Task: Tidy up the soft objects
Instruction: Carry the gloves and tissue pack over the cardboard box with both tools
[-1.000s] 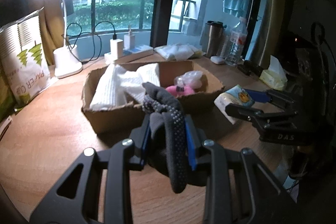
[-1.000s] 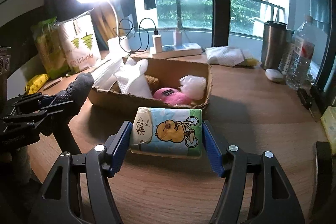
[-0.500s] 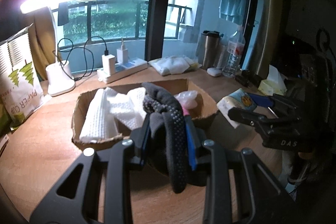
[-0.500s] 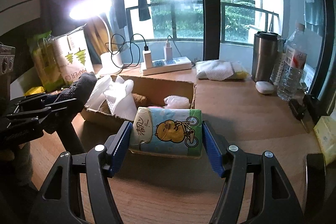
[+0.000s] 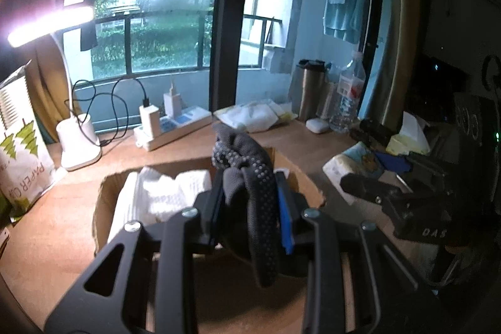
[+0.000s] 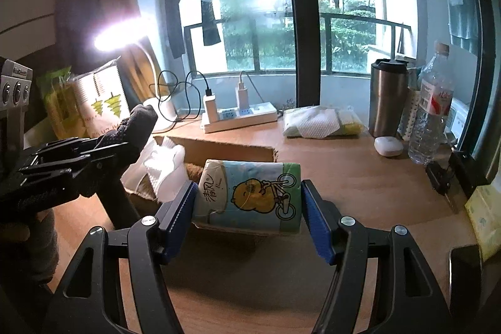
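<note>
A dark dotted glove (image 5: 250, 196) is clamped between the blue pads of the left tool (image 5: 252, 208), its cuff draped down over the front, above the cardboard box (image 5: 103, 202). A tissue pack (image 6: 249, 196) is gripped crosswise by the right tool (image 6: 249, 210), held off the tabletop (image 6: 360, 177) just before the box.

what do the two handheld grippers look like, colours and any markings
Both the left gripper and the right gripper are black skeletal frames with cut-out slots, silver screws at the joints and blue ribbed pads lining the jaws. White "DAS" lettering shows on the right one's side.
</note>
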`<state>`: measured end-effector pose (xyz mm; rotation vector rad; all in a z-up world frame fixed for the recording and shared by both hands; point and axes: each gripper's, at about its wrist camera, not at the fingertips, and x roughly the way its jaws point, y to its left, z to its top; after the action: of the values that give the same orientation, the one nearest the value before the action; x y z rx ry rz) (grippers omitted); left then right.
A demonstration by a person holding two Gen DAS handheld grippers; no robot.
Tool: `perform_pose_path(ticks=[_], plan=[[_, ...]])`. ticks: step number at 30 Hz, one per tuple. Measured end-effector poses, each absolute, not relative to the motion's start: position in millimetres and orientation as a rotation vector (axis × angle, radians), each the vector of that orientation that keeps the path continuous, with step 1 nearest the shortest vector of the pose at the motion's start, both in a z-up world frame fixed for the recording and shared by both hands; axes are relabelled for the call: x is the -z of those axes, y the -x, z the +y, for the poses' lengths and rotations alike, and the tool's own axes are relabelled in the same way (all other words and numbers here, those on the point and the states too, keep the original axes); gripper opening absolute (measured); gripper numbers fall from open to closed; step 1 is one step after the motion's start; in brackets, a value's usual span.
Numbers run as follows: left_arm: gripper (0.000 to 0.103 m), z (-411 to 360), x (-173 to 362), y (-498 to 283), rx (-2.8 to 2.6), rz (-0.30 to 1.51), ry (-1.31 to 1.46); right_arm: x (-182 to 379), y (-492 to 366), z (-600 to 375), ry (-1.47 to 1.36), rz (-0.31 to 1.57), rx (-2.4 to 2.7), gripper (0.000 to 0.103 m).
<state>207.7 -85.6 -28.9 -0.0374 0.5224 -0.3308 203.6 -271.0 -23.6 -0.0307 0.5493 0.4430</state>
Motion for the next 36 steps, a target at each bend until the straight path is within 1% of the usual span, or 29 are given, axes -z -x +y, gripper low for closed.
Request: perform_pose_path(ticks=[8,20,29,36], plan=[[0.03,-95.8,24.3,-229.9,0.325,0.508,0.039,18.6,-217.2,-275.9,0.021,0.537,-0.452,0.069],[0.03,-98.7,33.8,-259.1,0.272,0.513,0.082,17.8,-233.9,-286.4,-0.002,0.54,-0.452,0.069],[0.03,-115.2,53.6,-281.1,0.266,0.558,0.08,22.6,-240.1,-295.0,-0.009,0.558,-0.447,0.069],[0.032,-125.8,75.9,-297.2,0.247,0.659,0.065,25.2,-241.2,-298.5,-0.015,0.564,-0.442,0.069]])
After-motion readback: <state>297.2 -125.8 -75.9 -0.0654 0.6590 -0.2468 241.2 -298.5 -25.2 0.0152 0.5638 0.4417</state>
